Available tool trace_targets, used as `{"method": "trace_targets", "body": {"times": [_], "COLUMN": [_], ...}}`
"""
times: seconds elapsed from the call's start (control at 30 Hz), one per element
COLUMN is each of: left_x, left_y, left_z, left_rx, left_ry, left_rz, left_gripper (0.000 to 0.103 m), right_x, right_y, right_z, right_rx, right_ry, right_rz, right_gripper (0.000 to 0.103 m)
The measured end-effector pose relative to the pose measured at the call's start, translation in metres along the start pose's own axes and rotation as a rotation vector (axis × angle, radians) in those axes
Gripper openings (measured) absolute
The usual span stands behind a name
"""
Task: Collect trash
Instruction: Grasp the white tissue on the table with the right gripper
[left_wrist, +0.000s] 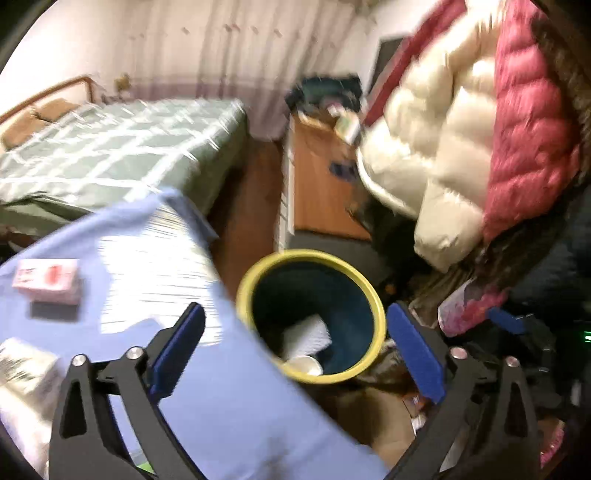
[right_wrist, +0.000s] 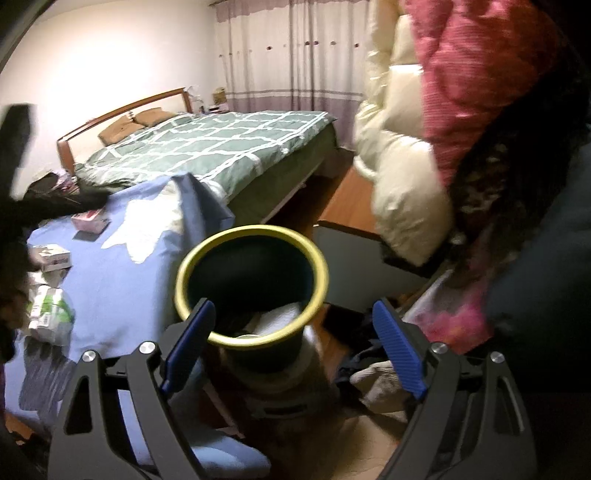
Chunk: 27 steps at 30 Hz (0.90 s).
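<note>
Both tongs (left_wrist: 295, 347) (right_wrist: 293, 339) were gaping wide with nothing in them; we figured go left for the pink box (left_wrist: 48, 280), then drop it over the bin (left_wrist: 258, 266).

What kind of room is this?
Most likely a bedroom. There is a bed with a green checked cover, long curtains behind it, and puffy coats hanging on the right.
</note>
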<state>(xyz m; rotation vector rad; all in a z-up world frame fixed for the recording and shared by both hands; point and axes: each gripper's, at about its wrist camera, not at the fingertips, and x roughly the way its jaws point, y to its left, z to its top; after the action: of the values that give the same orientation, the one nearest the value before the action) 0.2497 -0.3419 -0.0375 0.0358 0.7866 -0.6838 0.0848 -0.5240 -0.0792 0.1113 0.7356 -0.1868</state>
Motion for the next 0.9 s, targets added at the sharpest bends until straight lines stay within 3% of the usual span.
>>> {"method": "trace_targets", "body": {"times": [0.13,0.4,0.67,0.9], "left_x": [-0.079,-0.193,-0.275,-0.317], "left_y": [0.041,0.127,0.200,0.227], "left_z": [-0.020,-0.092,-0.159,-0.184], "left_rx": [-0.033,-0.145,-0.280,-0.312], "left_ry": [-0.114,-0.191,-0.250,-0.306], "left_rz": [0.112,0.361,0.541,0.612], "left_gripper": [0.098,0.098,0.098,0.098], "right_x": [0.014,0.038,0.044,0.054], "right_y": [0.039,0.153,0.274,0.362], "right_z": [0.000,0.005,0.023,0.021], "right_rx": [-0.055,-0.175,-0.287,-0.363], "right_ry": [0.020,0.053,0.089,0.173], "right_rz": [0.085,0.293,0.504,0.625], "right_gripper": [0.083,0.083,0.083,0.072]}}
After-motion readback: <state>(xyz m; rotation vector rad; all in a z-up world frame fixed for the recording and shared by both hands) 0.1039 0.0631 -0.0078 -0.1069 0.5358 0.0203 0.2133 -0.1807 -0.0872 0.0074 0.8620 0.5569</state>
